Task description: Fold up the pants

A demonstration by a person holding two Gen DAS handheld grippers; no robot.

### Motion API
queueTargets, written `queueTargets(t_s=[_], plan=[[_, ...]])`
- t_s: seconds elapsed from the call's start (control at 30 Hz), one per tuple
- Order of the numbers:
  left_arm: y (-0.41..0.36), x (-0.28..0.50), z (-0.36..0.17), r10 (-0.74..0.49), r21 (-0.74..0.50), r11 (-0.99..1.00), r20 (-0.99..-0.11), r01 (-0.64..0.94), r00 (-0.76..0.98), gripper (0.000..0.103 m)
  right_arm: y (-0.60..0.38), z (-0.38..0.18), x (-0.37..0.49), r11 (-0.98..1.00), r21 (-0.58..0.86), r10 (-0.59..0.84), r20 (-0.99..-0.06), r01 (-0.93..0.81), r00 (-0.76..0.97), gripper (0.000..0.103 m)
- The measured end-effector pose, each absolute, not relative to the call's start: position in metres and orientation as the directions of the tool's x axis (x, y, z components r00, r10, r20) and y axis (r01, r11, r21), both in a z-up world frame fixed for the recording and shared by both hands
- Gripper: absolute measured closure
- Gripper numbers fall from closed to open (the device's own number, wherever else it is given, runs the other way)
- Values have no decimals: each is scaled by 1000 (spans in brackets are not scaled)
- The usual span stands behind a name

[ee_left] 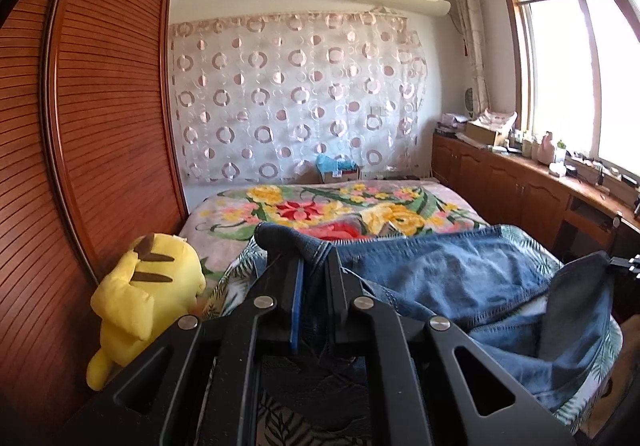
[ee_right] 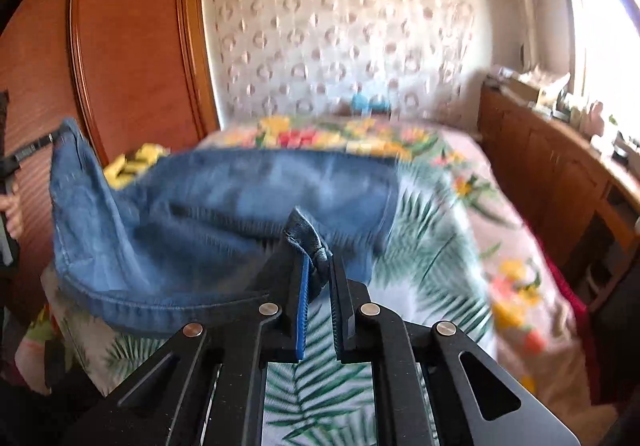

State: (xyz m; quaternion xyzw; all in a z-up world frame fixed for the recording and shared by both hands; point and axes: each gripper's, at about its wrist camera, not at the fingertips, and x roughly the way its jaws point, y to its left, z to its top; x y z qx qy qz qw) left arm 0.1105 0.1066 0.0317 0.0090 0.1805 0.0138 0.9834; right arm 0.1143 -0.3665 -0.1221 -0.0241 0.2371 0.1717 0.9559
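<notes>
Blue denim pants [ee_left: 452, 270] lie across the near part of the bed, one end lifted off it. My left gripper [ee_left: 314, 258] is shut on a bunched edge of the denim, which pokes up between its fingertips. In the right wrist view the pants [ee_right: 224, 198] hang in a sagging span above the bedspread. My right gripper [ee_right: 318, 258] is shut on a hem corner that sticks up between its pads. The other gripper [ee_right: 24, 156] holds the far left corner, with a hand beside it. The right wrist view is blurred.
The bed carries a floral blanket [ee_left: 332, 206] and a palm-leaf sheet [ee_right: 420, 258]. A yellow plush toy [ee_left: 148, 290] sits at the bed's left edge by the wooden wardrobe [ee_left: 100, 126]. A wooden counter [ee_left: 540, 182] with clutter runs under the window on the right.
</notes>
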Motion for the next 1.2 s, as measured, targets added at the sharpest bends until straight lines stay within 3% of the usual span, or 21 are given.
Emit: queueTargets(t_s=[0.27, 0.57, 0.97, 1.2], plan=[[118, 125, 52, 57, 10, 998, -338, -57, 939, 93, -384, -70, 107, 956, -8, 274, -336, -294, 901, 94], [132, 142, 61, 94, 5, 995, -327, -98, 940, 93, -363, -72, 112, 967, -59, 223, -283, -249, 933, 94], [141, 216, 41, 116, 38, 993, -383, -110, 917, 93, -331, -97, 162, 968, -126, 166, -327, -217, 930, 94], [147, 261, 26, 121, 39, 993, -421, -115, 899, 93, -312, -84, 209, 964, -144, 156, -371, -223, 915, 94]])
